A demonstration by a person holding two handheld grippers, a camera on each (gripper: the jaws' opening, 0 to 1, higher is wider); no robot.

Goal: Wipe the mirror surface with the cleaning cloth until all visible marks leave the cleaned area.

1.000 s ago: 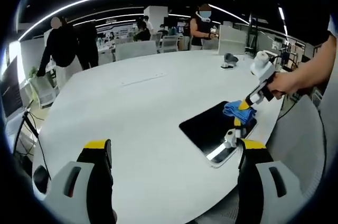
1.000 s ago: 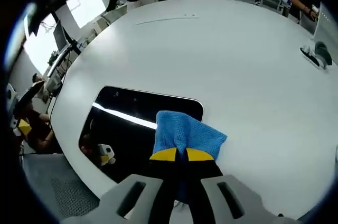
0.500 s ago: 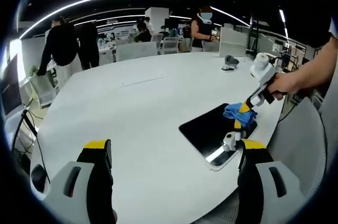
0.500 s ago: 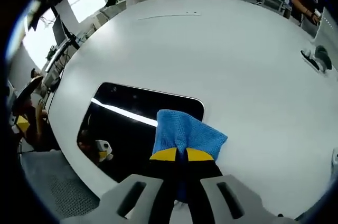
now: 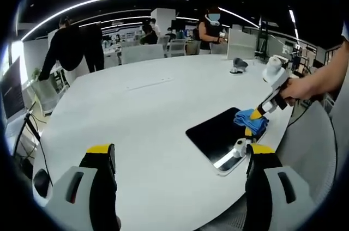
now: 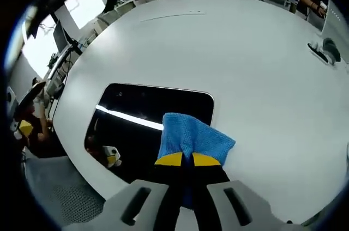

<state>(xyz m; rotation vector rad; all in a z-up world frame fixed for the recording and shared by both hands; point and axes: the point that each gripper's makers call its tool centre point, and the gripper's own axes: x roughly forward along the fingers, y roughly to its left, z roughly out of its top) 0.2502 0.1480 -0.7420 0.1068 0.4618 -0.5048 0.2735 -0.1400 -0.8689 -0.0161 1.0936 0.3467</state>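
We're mid-wipe: right gripper (image 6: 182, 161) has its jaws clamped tight on the blue cleaning cloth (image 6: 192, 139), which sits at the mirror (image 6: 147, 112)'s near-right corner, partly over its edge onto the white table (image 6: 245, 62); the mirror lies flat nr the table rim. Left gripper (image 5: 177, 157) hangs wide apart w/ nothing in it, well off the mirror (image 5: 218, 133). Next, we reckon, drag the cloth across the dark glass w/ steady pressure; can't make out any marks from here.
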